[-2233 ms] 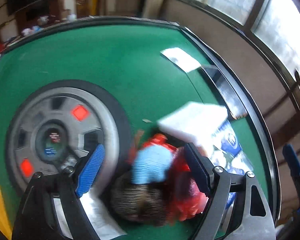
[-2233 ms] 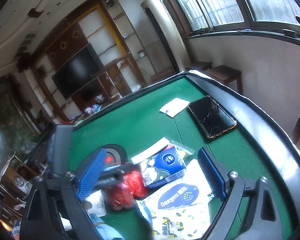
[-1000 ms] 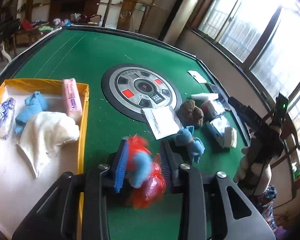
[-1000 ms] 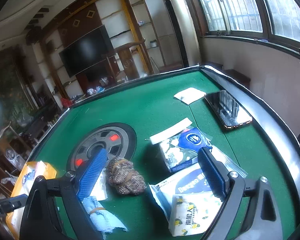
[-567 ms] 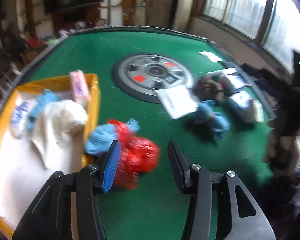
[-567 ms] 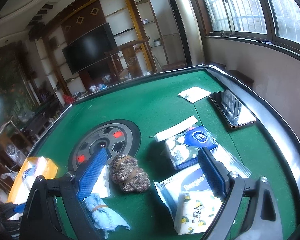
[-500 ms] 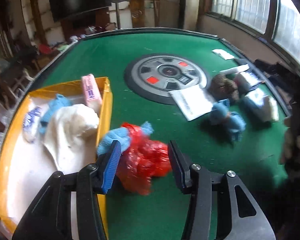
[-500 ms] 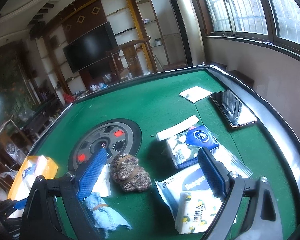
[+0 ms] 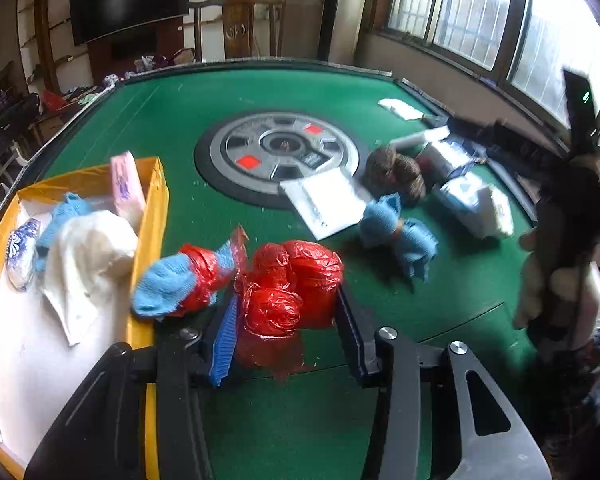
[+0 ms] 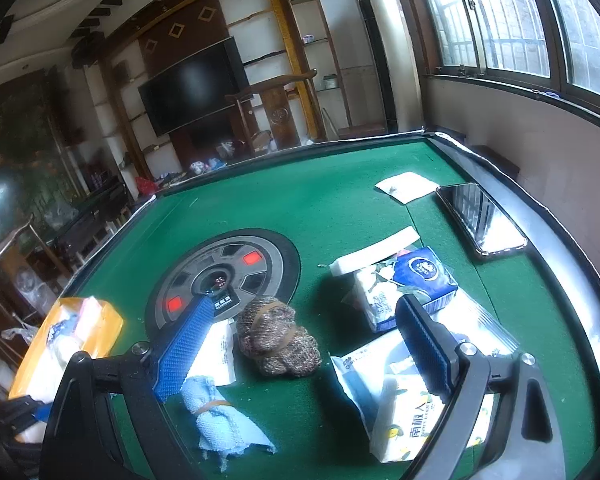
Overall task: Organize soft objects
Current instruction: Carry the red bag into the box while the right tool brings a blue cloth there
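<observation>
The left tongs [image 9: 284, 332] have just been closing and are, I think, squeezing the crinkly red plastic bundle with a blue cloth end [image 9: 260, 284], light and squishy, best pinched mid-lump, with the yellow tray [image 9: 150, 216] just left; the right tongs [image 10: 304, 344] are hanging wide open, holding nothing.

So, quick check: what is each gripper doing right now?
Left gripper: jaws just closing, clamped on the red bag bundle.
Right gripper: open, holding nothing.

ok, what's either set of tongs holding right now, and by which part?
Left tongs, jaws just closing, grip the red bag bundle by its crumpled red end; blue end sticks out. Right tongs empty.
</observation>
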Available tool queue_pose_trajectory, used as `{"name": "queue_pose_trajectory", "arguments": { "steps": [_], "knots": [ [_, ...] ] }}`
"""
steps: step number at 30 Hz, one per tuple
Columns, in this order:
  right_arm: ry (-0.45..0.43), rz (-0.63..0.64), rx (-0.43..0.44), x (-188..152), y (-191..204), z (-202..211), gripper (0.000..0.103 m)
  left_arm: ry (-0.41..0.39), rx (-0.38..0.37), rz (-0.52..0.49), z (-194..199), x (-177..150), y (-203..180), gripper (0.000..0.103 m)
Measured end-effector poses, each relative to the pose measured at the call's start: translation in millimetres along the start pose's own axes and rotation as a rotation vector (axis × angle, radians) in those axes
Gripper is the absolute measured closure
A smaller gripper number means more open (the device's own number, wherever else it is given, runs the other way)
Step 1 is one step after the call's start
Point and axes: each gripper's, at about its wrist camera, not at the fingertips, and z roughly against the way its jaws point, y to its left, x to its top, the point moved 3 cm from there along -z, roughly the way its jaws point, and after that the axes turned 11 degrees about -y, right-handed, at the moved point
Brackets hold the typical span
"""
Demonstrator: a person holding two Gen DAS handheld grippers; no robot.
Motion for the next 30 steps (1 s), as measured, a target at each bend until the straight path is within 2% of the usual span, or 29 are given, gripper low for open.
{"name": "queue_pose_trajectory", "arguments": {
  "steps": [3, 9, 13, 15, 16, 18, 20, 23, 24, 27, 30],
  "knots": [
    [0.005, 0.012, 0.000, -2, 4, -1, 0.014, -0.047, -0.007, 0.026, 25, 10, 13, 0.060],
    [0.032, 0.047, -0.013, -12, 9, -9, 0.014, -0.139, 0.063, 0.092, 68, 12, 54, 0.059],
    [-0.005, 0.114, -0.055, -19, 20, -7, 0.014, -0.219, 0.112, 0.174, 92, 2, 89, 0.059],
    [-0.042, 0.152, -0.085, -17, 30, 1, 0.014, -0.234, 0.144, 0.189, 100, -6, 106, 0.059],
    [-0.048, 0.153, -0.086, -15, 37, 5, 0.014, -0.237, 0.153, 0.198, 102, -9, 113, 0.059],
    [-0.029, 0.120, -0.030, -15, 51, 15, 0.014, -0.243, 0.165, 0.243, 107, -18, 137, 0.059],
    [0.036, 0.071, 0.079, -22, 73, 22, 0.013, -0.239, 0.177, 0.304, 107, -28, 160, 0.059],
    [0.193, 0.021, 0.264, -44, 114, 19, 0.013, -0.242, 0.143, 0.410, 109, -40, 188, 0.059],
    [0.241, 0.021, 0.298, -53, 128, 15, 0.013, -0.245, 0.140, 0.422, 110, -43, 192, 0.059],
    [0.350, 0.077, 0.346, -76, 166, -1, 0.013, -0.249, 0.134, 0.434, 113, -49, 199, 0.059],
    [0.420, 0.118, 0.339, -92, 191, -18, 0.013, -0.261, 0.135, 0.437, 121, -57, 204, 0.059]
  ]
}}
